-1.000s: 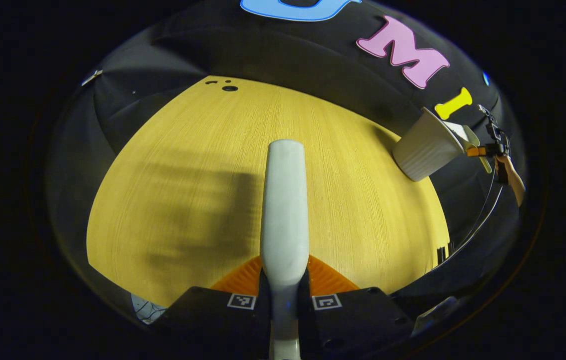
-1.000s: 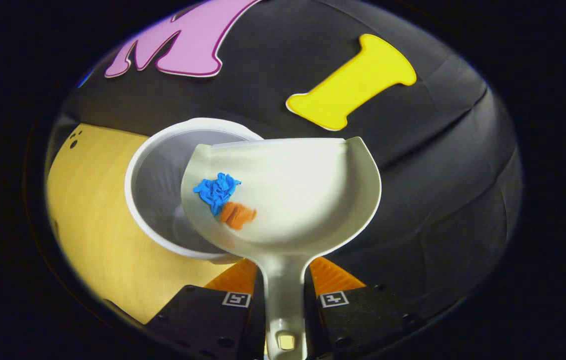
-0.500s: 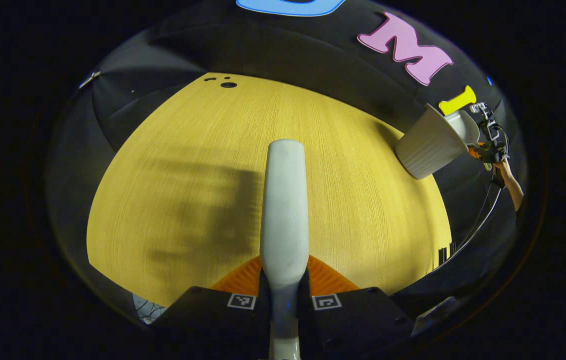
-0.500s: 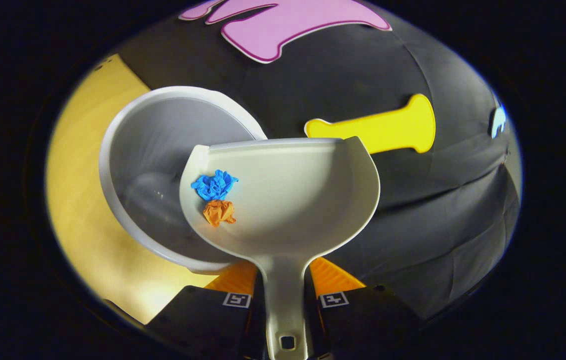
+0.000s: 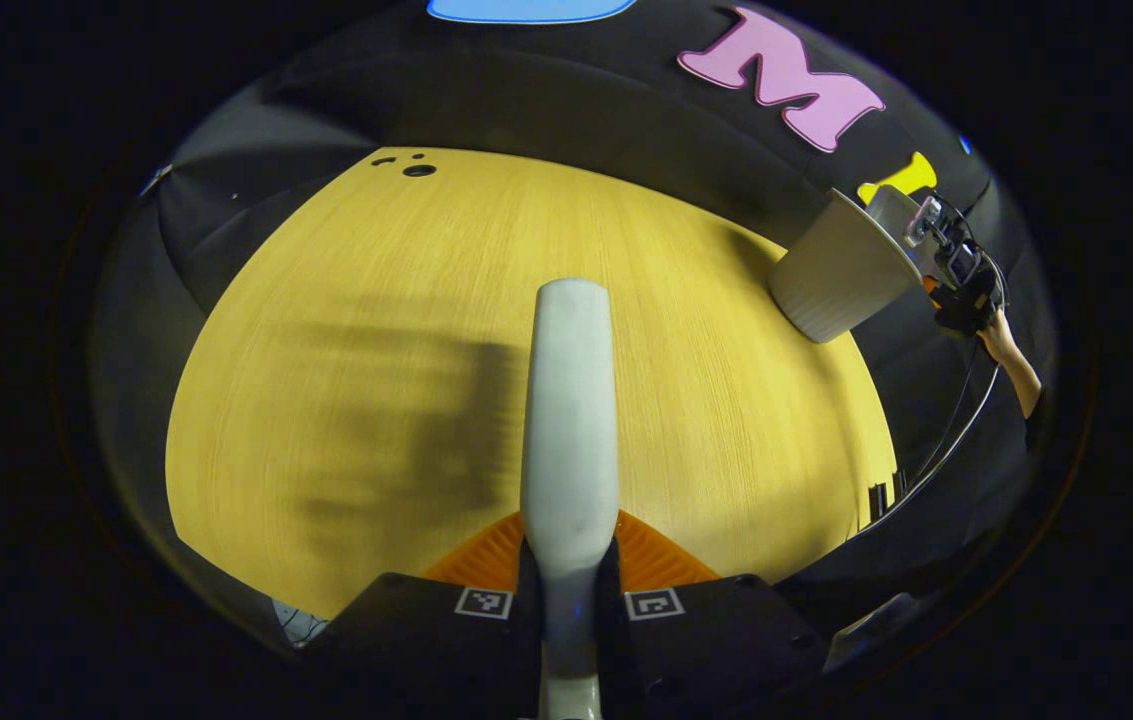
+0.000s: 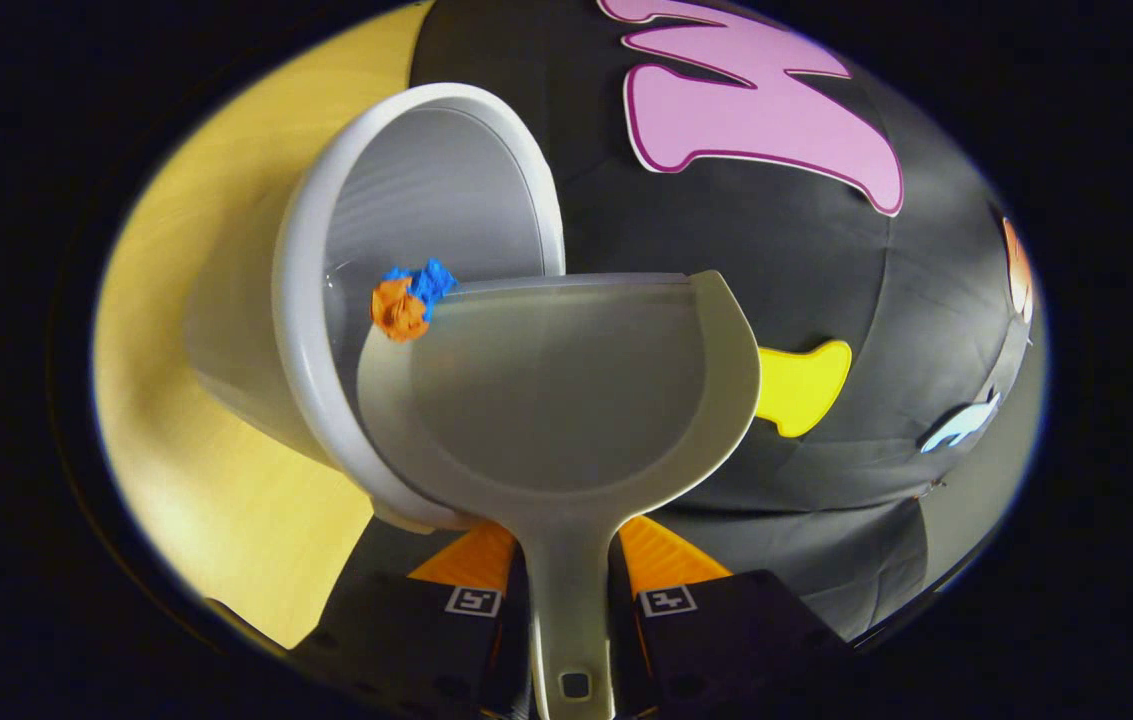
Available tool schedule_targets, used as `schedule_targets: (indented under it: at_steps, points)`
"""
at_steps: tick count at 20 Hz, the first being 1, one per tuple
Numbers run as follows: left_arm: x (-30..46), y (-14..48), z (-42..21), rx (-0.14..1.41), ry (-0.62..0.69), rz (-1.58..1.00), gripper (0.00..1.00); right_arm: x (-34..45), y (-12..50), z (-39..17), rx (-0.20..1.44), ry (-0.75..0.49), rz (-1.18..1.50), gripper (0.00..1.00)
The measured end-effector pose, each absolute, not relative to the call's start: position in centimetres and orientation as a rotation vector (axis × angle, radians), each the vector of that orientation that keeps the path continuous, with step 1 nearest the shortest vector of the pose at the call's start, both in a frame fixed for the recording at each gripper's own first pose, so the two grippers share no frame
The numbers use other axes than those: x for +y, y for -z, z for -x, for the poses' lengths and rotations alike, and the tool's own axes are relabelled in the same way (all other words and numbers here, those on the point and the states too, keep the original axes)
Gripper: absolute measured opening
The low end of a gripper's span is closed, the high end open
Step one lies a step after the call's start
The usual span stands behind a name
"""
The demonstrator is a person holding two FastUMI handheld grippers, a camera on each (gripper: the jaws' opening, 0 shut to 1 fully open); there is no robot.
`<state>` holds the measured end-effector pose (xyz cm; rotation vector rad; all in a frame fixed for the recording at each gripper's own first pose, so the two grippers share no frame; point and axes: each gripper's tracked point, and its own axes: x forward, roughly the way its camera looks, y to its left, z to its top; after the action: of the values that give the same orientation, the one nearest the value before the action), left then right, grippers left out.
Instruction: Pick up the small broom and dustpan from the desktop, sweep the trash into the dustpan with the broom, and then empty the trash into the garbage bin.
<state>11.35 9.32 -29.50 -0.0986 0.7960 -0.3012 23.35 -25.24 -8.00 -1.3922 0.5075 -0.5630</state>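
In the right gripper view, my right gripper is shut on the handle of the white dustpan. The pan is tipped sideways over the mouth of the white garbage bin. An orange paper scrap and a blue paper scrap sit at the pan's left front lip, over the bin's opening. In the left gripper view, my left gripper is shut on the white broom handle, held over the desktop. The bin stands far right there, with the other gripper and a hand beside it.
The yellow wooden desktop runs under and left of the bin. Small dark holes mark its far edge. A cable hangs below the far hand. Black cloth walls the booth behind.
The dustpan has rolled further over the bin. Both scraps slid from the pan's middle left to its front lip. The left gripper with the broom barely shifted.
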Motion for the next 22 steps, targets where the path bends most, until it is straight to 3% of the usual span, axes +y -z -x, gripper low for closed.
schedule_targets:
  at_steps: [3,6,10,15,22]
  points:
    - [8.0,29.4,-11.2,0.798,0.326,0.081,0.27,-24.7,8.1,-23.6,0.515,0.53,1.465,0.31]
    - [7.0,29.3,-11.1,0.793,0.339,0.06,0.27,-24.6,8.4,-23.3,0.532,0.503,1.46,0.38]
    - [6.3,27.5,-12.0,0.711,0.326,0.034,0.27,-24.5,8.7,-23.2,0.575,0.461,1.202,0.35]
    - [6.1,25.1,-12.7,0.6,0.306,0.013,0.27,-24.6,7.8,-23.4,0.556,0.498,0.924,0.35]
    - [6.9,24.3,-11.9,0.556,0.276,0.035,0.27,-24.2,4.7,-21.9,0.424,0.537,0.613,0.35]
